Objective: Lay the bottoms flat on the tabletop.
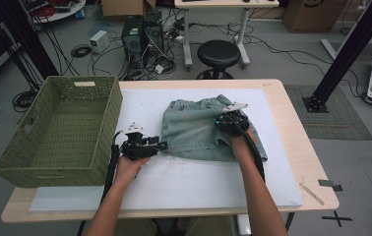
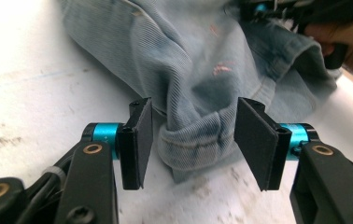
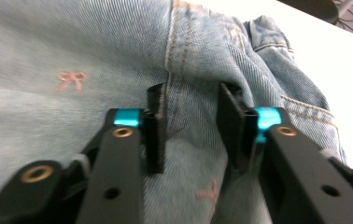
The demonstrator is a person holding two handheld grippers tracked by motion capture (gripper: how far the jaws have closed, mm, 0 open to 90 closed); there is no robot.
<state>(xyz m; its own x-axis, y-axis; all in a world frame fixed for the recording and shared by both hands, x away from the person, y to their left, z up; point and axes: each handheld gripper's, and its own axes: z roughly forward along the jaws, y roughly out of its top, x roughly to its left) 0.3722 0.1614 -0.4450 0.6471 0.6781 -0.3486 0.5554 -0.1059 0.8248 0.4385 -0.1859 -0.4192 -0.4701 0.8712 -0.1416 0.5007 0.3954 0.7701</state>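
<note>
A pair of light blue denim shorts (image 1: 194, 130) with small pink embroidery lies crumpled on the white mat (image 1: 174, 182). My left gripper (image 1: 162, 145) is at the shorts' near left corner. In the left gripper view it (image 2: 194, 112) stands open, with a folded hem (image 2: 198, 144) between its pads. My right gripper (image 1: 231, 120) rests on the right side of the shorts. In the right gripper view it (image 3: 191, 93) is open and pressed into the denim (image 3: 72, 42), its pads on either side of a raised seam (image 3: 179, 70).
A large green woven basket (image 1: 106, 132) stands on the table's left part, close to my left hand. A thin wooden stick (image 1: 312, 193) lies near the table's front right corner. Behind the table are a black stool (image 1: 218, 53) and cables on the floor.
</note>
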